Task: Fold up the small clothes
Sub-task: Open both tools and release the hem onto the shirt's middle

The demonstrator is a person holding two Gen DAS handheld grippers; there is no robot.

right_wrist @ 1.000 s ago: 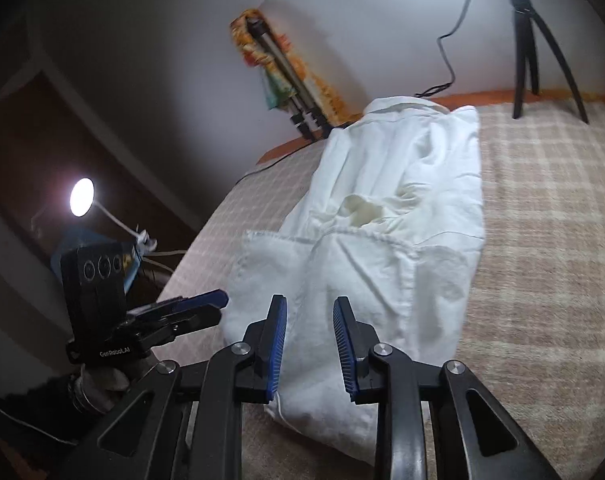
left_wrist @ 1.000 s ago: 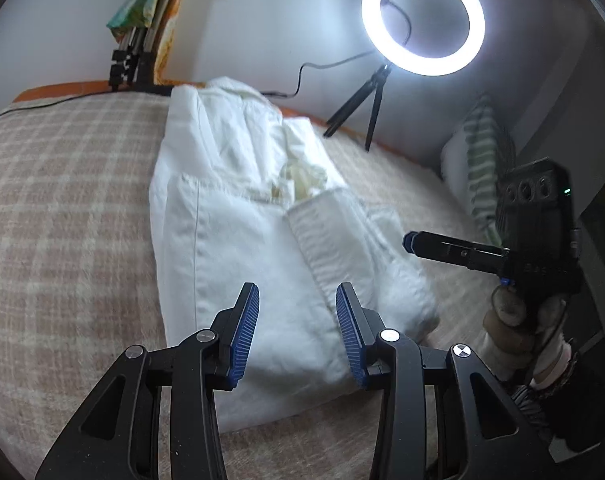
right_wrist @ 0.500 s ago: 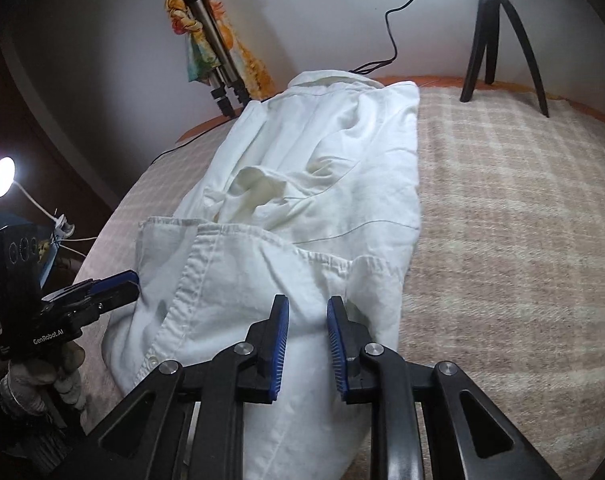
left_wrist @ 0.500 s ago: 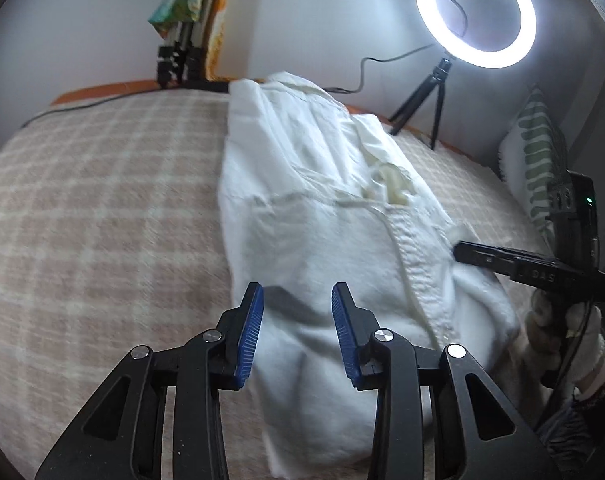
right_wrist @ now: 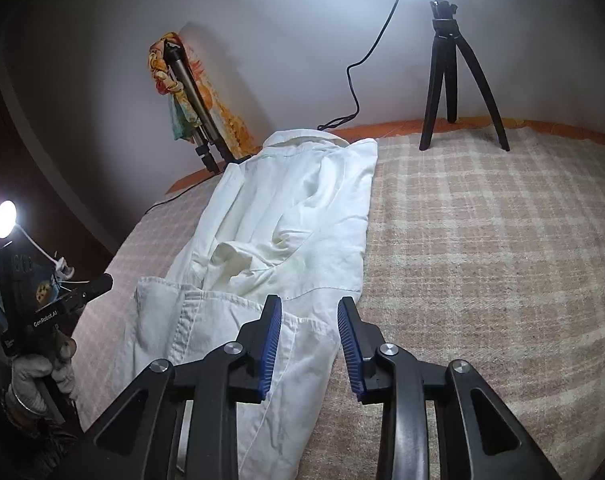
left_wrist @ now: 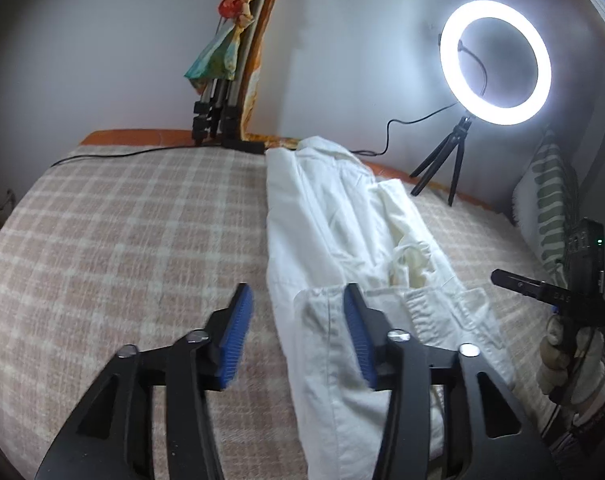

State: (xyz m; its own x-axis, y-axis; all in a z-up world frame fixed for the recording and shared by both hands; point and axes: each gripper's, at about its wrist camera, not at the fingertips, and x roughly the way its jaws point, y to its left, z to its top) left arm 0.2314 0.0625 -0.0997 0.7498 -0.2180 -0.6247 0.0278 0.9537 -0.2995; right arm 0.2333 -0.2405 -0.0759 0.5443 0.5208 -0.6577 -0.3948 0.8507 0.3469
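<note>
A white shirt (left_wrist: pixel 342 232) lies lengthwise on the checked bed cover, folded into a long strip, collar at the far end. It also shows in the right wrist view (right_wrist: pixel 286 224). My left gripper (left_wrist: pixel 298 332) is open and empty, straddling the shirt's near left edge. My right gripper (right_wrist: pixel 308 340) is open and empty, over the shirt's near right edge. The right gripper shows at the right of the left wrist view (left_wrist: pixel 542 286), and the left gripper at the left of the right wrist view (right_wrist: pixel 62 300).
A lit ring light (left_wrist: pixel 494 62) on a small tripod (right_wrist: pixel 450 76) stands at the far edge of the bed. A folded tripod with a colourful cloth (left_wrist: pixel 226 64) leans on the wall. A striped pillow (left_wrist: pixel 550 212) lies at the right. The checked cover (right_wrist: pixel 482 240) spreads to the right.
Both grippers have opened wider and shifted outward toward the shirt's near side edges. The left one moved left, so the shirt now sits right of centre in its view.
</note>
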